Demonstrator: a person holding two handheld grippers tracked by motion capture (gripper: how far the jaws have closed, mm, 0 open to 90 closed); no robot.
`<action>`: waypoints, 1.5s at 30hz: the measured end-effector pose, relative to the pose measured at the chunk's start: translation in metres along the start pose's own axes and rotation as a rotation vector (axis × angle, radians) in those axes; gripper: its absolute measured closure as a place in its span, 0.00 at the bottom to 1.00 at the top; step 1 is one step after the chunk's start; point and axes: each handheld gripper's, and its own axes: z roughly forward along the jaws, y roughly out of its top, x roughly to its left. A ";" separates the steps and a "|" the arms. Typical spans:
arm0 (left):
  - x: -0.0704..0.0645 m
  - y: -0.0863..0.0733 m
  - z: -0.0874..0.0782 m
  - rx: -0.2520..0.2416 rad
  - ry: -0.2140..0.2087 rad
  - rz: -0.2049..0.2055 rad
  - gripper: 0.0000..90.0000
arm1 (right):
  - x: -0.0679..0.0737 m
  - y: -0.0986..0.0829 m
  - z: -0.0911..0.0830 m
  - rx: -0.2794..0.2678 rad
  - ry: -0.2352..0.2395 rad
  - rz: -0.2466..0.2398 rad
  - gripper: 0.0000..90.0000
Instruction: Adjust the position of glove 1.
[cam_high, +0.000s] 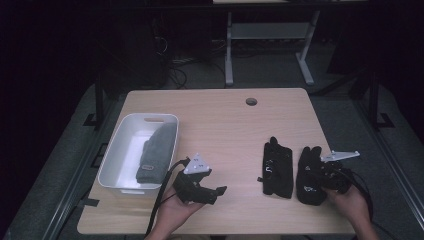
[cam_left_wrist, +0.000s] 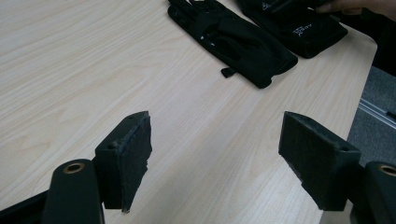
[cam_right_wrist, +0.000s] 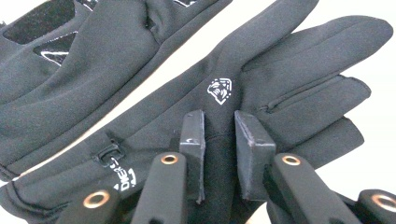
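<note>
The right claw (cam_right_wrist: 219, 140) is pinching a fold of the right-hand black glove (cam_high: 310, 175) (lying beside its mate (cam_high: 277, 167) on the worktop (cam_high: 225, 125)), while the left claw (cam_left_wrist: 215, 158) is hovering released.

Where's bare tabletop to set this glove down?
Free: the middle, between the white bin and left glove, up to the cable hole. Crowded: the right side, where both gloves lie beside the right gripper.

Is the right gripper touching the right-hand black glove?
Touching. In the right gripper view, the right gripper has its jaws nearly shut, pinching a fold of the right-hand black glove fabric between the pads.
</note>
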 end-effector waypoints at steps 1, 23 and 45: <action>0.000 0.000 0.000 0.000 0.000 0.000 0.28 | 0.000 0.000 0.000 -0.001 0.002 0.007 0.84; 0.002 0.000 -0.003 -0.009 0.004 0.000 0.28 | 0.010 0.027 -0.033 -0.099 0.037 0.031 0.85; 0.004 0.000 -0.007 -0.017 0.009 0.001 0.28 | 0.052 0.088 0.008 -0.086 0.106 0.003 0.84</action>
